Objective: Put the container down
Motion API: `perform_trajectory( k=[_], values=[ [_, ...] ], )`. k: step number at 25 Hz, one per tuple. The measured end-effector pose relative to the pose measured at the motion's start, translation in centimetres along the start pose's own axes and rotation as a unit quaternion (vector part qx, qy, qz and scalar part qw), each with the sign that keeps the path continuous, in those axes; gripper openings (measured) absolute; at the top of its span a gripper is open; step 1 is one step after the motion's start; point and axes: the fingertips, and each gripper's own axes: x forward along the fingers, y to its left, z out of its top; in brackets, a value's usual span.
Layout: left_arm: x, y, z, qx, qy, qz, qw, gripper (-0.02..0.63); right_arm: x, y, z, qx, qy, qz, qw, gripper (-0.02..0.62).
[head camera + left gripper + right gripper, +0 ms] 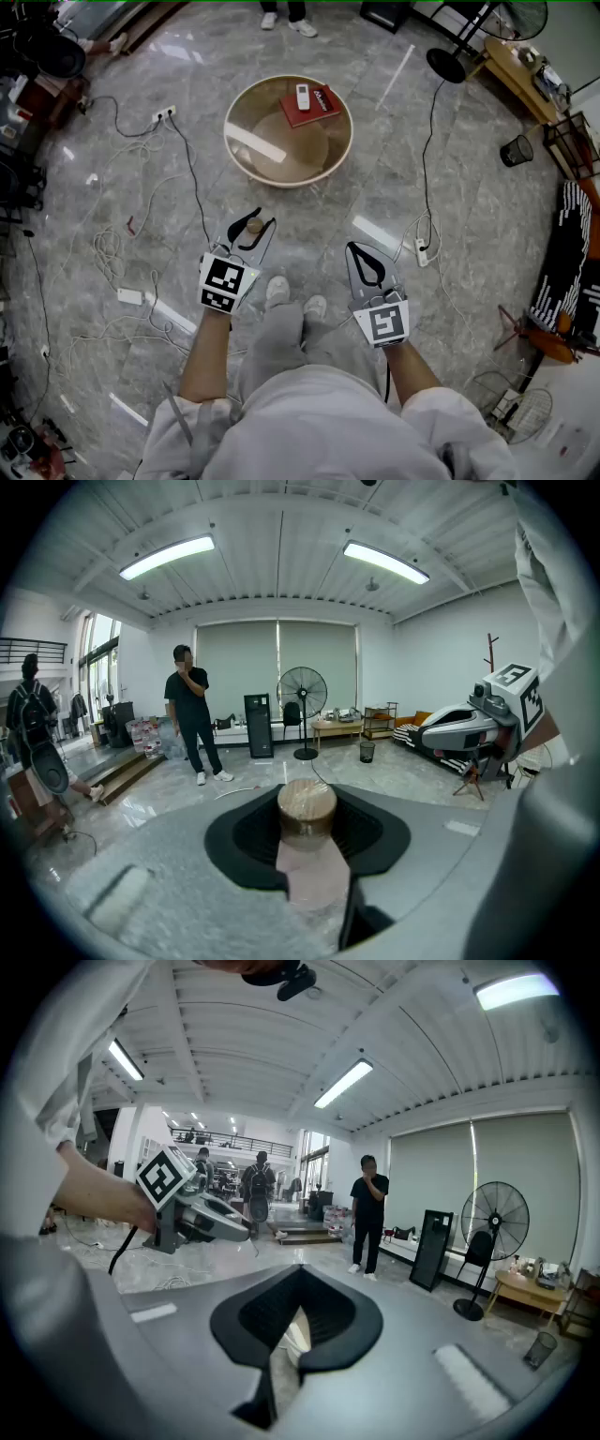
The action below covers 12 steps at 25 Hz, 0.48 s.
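My left gripper (255, 225) is shut on a small clear container with a round cork lid (254, 226), held above the marble floor in front of my feet. In the left gripper view the container (307, 810) stands upright between the jaws, lid at the far end. My right gripper (353, 248) hangs beside it at the same height, shut, with nothing between its jaws (300, 1271). A low round glass-topped table (345, 142) lies straight ahead, carrying a red book (310, 105) and a white remote (303, 96).
Loose cables and power strips (164, 114) (422, 251) trail over the floor left and right of me. A standing fan (302, 694), a black wastebasket (516, 150) and a side desk sit at the far right. A person (192, 719) stands beyond the table.
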Motion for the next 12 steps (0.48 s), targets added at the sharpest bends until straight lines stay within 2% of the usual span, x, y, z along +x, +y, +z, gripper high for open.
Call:
perform_trajectory(
  k=[12],
  values=[
    [0.43, 0.22, 0.83, 0.002, -0.001, 0.003, 1.0000, 0.126, 0.38, -0.83, 0.45, -0.004, -0.003, 0.004, 1.000, 0.003]
  ],
)
